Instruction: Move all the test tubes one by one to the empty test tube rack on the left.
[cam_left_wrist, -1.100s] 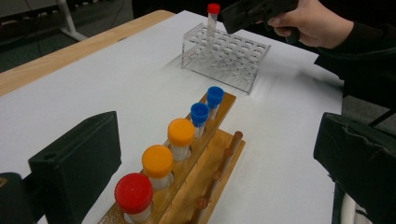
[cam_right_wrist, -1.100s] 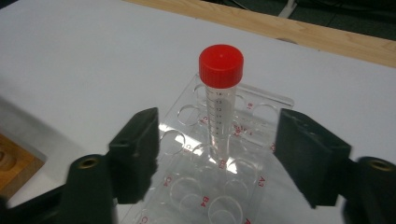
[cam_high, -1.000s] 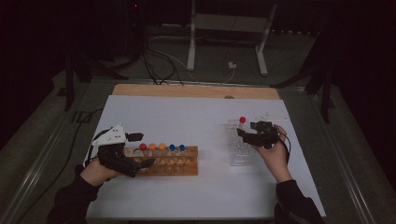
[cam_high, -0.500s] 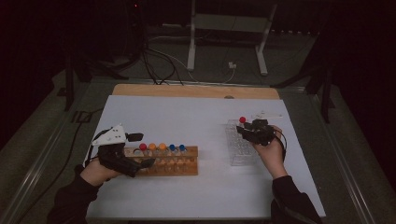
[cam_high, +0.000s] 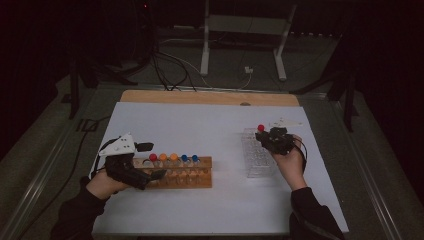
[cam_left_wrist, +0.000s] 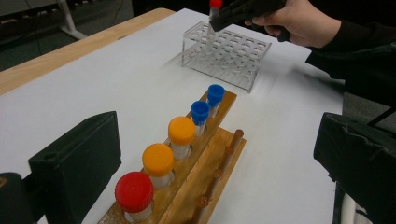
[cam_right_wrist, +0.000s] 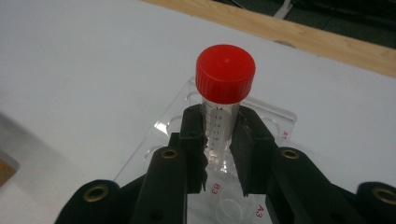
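Observation:
A red-capped tube (cam_right_wrist: 225, 72) stands upright in a far corner hole of the clear plastic rack (cam_right_wrist: 173, 121). My right gripper (cam_right_wrist: 218, 140) has just been closing and is shut on it, pads pressing the graduated tube below the cap. The high view has that gripper (cam_high: 267, 137) and the tube (cam_high: 260, 128) at the clear rack (cam_high: 257, 160). My left gripper (cam_left_wrist: 219, 154) is open, its jaws wide either side of the wooden rack (cam_left_wrist: 219, 140). That rack holds a row of tubes: a red cap (cam_left_wrist: 134, 190), two orange caps (cam_left_wrist: 158, 159) and two blue caps (cam_left_wrist: 200, 112).
A white sheet (cam_high: 200, 125) covers the table, with a wooden edge (cam_high: 200, 97) at the far side. The wooden rack (cam_high: 200, 177) lies left of centre near the left gripper (cam_high: 151, 160). Cables and a stand's legs (cam_high: 240, 45) are on the floor beyond.

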